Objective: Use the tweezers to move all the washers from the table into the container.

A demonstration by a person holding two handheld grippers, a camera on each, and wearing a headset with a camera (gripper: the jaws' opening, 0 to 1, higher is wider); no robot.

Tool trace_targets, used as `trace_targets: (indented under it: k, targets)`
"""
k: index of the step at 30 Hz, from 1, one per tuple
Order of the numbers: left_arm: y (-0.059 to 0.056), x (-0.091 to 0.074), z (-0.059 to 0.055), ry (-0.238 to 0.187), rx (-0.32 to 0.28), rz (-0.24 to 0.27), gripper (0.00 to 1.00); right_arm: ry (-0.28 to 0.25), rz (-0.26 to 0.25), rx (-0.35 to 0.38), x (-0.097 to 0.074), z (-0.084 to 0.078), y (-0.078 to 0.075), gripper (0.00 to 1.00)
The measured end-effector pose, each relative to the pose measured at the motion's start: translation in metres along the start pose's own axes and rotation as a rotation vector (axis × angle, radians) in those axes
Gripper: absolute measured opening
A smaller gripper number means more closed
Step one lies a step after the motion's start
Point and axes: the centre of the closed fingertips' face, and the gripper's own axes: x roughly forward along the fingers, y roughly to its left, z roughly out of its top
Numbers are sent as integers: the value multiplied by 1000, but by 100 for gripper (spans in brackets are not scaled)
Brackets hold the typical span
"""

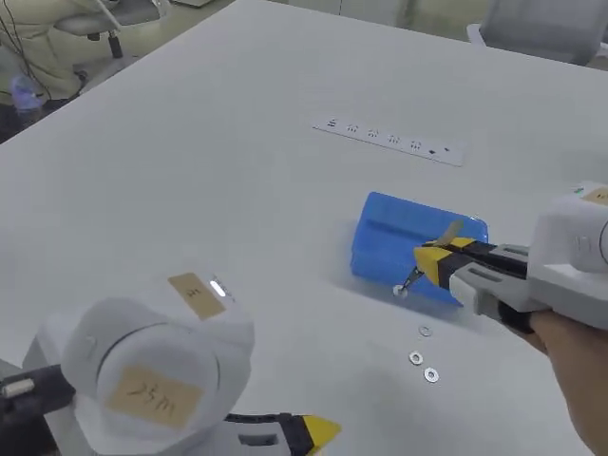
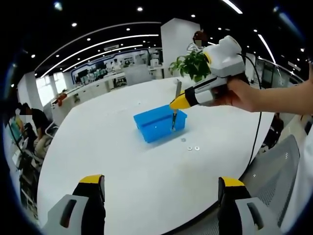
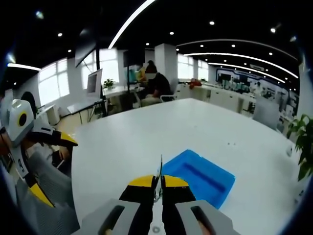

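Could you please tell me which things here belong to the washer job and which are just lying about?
Job: slim metal tweezers in the shut right gripper; blue plastic container; small round metal washers on the white table; open left gripper.
Lying about: white power strip; green potted plant.

Blue container (image 1: 399,233); white table (image 1: 190,171); silvery washers (image 1: 416,358); grey tweezers (image 1: 411,277); right tongs (image 1: 430,259) yellow-tipped (body white and black)

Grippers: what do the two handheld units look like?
Both have white rounded bodies and grey jaws tipped yellow. The left gripper bears tan handwritten tape labels and a small lit light; the right gripper has one tan label.
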Motion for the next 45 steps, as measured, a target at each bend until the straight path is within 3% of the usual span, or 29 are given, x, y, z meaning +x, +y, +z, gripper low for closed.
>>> trace_targets:
  k: [7, 23, 28, 31, 36, 41, 45]
  targets:
    - [-1, 2, -2, 7, -1, -5, 98, -24, 0, 2, -2, 14, -1, 1]
    - [0, 4, -8, 32, -7, -10, 96, -51, -9, 15, 3, 25, -6, 1]
    - [3, 3, -6, 20, -21, 8, 95, -75, -54, 31, 5, 31, -20, 1]
    - [2, 5, -8, 41, -11, -1, 95, -84, -83, 37, 7, 33, -31, 1]
    - [3, 4, -6, 39, 2, 3, 94, -95, -114, 63, 14, 34, -47, 1]
    - [1, 5, -6, 44, 7, -2, 94, -83, -145, 64, 27, 30, -62, 1]
    - [0, 5, -5, 44, 12, -3, 94, -46, -139, 71, 37, 18, -64, 1]
